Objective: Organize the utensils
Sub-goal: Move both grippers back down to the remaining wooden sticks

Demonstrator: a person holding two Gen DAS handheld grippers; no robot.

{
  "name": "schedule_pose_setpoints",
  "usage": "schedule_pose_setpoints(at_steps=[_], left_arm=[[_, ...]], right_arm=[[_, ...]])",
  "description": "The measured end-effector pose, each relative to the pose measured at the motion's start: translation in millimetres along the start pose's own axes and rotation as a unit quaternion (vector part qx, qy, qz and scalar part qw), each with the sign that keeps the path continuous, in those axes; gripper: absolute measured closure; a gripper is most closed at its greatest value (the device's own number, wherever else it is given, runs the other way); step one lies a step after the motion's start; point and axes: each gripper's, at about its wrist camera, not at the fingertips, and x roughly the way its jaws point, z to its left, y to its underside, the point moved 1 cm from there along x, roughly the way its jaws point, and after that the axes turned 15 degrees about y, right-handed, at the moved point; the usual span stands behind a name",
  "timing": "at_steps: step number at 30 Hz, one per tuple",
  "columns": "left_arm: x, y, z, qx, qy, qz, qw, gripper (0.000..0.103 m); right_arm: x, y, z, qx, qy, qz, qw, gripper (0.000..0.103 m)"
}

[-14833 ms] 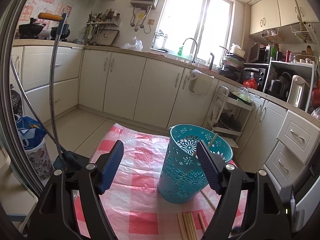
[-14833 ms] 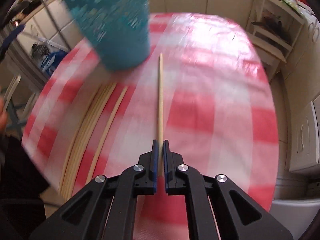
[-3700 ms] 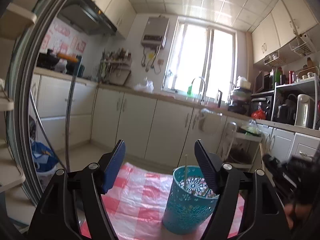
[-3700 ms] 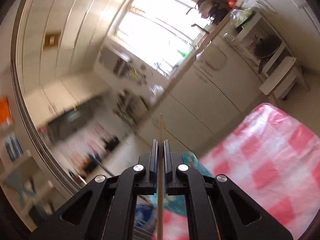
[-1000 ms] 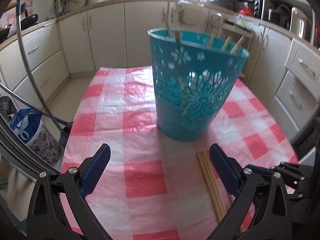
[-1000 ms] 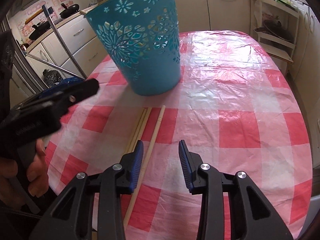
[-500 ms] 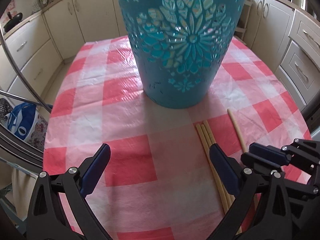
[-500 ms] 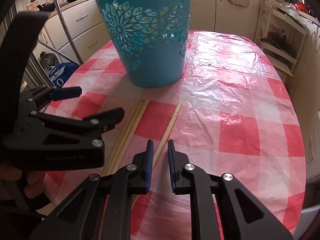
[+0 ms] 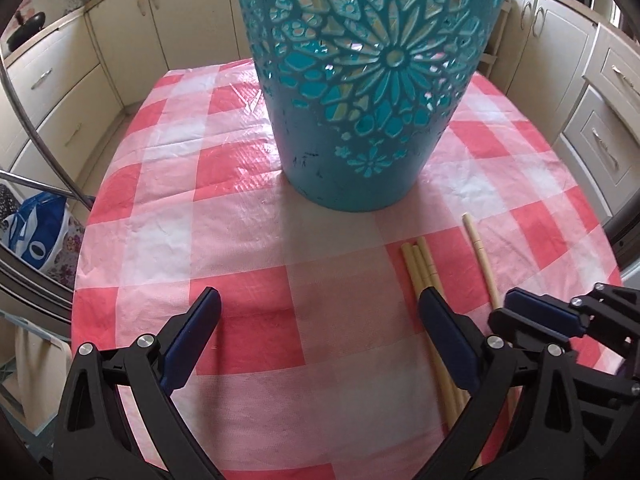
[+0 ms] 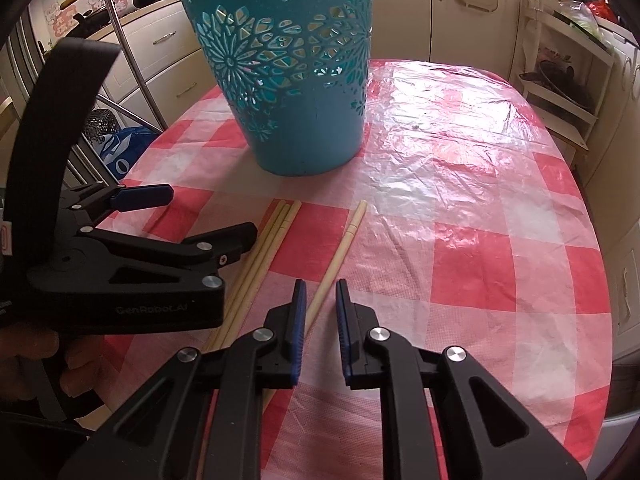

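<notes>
Bamboo, a single chopstick [image 10: 340,252] lies on the checked cloth [image 10: 460,264] near the teal basket [image 10: 296,80], loosely straddled by the narrowed right gripper [image 10: 320,308]; the left gripper [image 9: 320,328] is held wide, empty. Slippage is risked if lifted before contact.

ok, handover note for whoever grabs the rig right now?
Left gripper: open wide, empty, over the checked cloth before the teal basket.
Right gripper: jaws narrowed around the lone chopstick, not yet pinching it.
Three more chopsticks lie bundled beside it.
Done: basket contents not visible here.
Left: all four chopsticks go into the basket, lone one first.
</notes>
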Motion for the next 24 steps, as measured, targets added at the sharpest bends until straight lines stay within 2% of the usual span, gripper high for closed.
schedule_pose_setpoints(at_steps=[20, 24], left_arm=[[4.8, -0.1, -1.0, -0.013, 0.012, 0.009, 0.9998, 0.008], [7.1, 0.5, -3.3, -0.008, 0.004, 0.013, 0.9999, 0.008]], right_arm=[[0.5, -2.3, 0.4, -0.001, 0.001, 0.0, 1.0, 0.086], [0.3, -2.0, 3.5, -0.013, 0.007, -0.002, 1.0, 0.084]])
